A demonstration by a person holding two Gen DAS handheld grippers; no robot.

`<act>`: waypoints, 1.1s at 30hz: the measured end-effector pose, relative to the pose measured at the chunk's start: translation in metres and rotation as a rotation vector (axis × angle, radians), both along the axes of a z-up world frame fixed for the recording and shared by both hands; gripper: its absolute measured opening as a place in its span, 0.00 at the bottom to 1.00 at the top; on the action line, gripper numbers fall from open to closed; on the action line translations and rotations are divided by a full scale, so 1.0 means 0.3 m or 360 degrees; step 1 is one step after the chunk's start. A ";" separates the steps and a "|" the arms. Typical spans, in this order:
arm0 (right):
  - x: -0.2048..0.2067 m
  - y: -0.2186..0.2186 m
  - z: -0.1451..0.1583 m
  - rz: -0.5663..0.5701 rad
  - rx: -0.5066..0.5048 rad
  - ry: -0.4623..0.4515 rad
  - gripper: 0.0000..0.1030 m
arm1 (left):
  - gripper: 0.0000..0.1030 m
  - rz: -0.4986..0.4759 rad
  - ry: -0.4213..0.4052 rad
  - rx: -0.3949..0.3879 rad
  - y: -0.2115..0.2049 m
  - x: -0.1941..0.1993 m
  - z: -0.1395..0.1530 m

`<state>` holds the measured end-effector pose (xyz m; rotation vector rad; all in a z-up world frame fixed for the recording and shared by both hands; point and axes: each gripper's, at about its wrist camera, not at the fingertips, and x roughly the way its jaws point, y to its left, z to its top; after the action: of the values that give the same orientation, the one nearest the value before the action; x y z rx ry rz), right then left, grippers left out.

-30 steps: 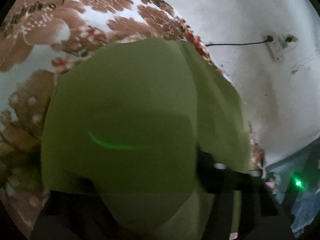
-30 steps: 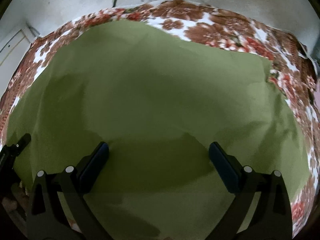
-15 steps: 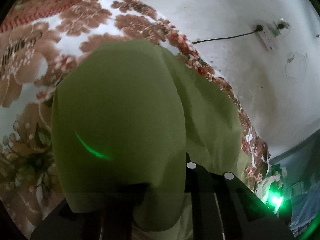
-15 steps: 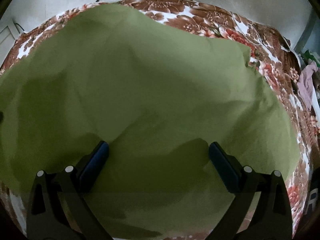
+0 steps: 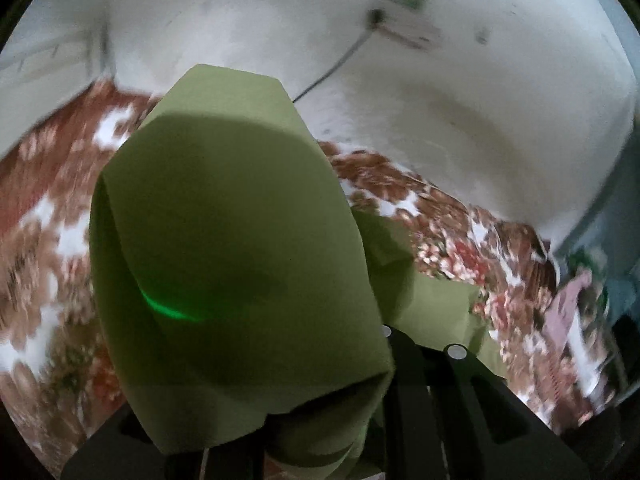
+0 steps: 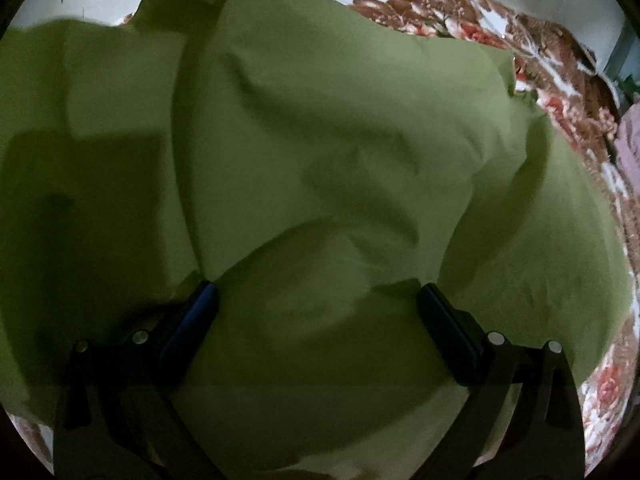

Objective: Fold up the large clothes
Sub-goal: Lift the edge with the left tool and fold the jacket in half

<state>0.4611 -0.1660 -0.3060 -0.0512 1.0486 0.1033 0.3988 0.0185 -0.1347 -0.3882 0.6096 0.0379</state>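
Green cloth [image 6: 340,152] raised above a floral bedspread [image 5: 460,240].

The plain olive fabric drapes in a hooded fold over the left tool [image 5: 320,412], which appears clamped on it, though its tips are hidden. The right tool [image 6: 316,316] stands wide apart, cloth billowing creased between its fingers.

This is a bedroom in a home. A bed [image 5: 440,224] covered with a brown, red and white floral bedspread [image 6: 560,80] stands against a scuffed white plaster wall [image 5: 460,100], where a power strip [image 5: 404,28] hangs with a cable [image 5: 332,68] trailing down. Pinkish clothes [image 5: 564,304] lie at the bed's far side.
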 end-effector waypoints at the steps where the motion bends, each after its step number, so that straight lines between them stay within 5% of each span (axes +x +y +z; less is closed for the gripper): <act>1: 0.003 -0.006 -0.003 0.0009 0.0017 0.0006 0.96 | 0.11 -0.0040 0.0001 0.0075 -0.052 0.010 0.018; 7: -0.001 -0.122 0.070 0.0002 0.0203 0.0065 0.95 | 0.11 -0.0269 -0.0088 0.0573 -0.358 0.033 0.111; 15: -0.094 -0.533 0.169 -0.0276 0.0549 0.0023 0.95 | 0.12 -0.0561 -0.0085 0.0985 -0.638 0.080 0.122; 20: -0.157 -0.808 0.220 -0.0565 0.0630 -0.0063 0.95 | 0.12 -0.0808 0.0041 0.1270 -0.812 0.091 -0.007; 25: -0.155 -1.048 0.224 -0.0771 0.0533 -0.0106 0.95 | 0.13 -0.1045 0.0139 0.1609 -0.973 0.062 -0.198; 30: -0.125 -1.161 0.260 -0.0757 0.0396 -0.0168 0.95 | 0.14 -0.1288 0.0223 0.2120 -1.121 -0.015 -0.447; 33: -0.093 -1.180 0.311 -0.0693 0.0303 -0.0237 0.95 | 0.14 -0.1320 0.0212 0.2264 -1.159 -0.031 -0.532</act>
<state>0.4332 -0.5201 -0.2127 0.3367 0.8768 -0.1931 0.3894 -0.3293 -0.2942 1.2587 0.6923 -0.2905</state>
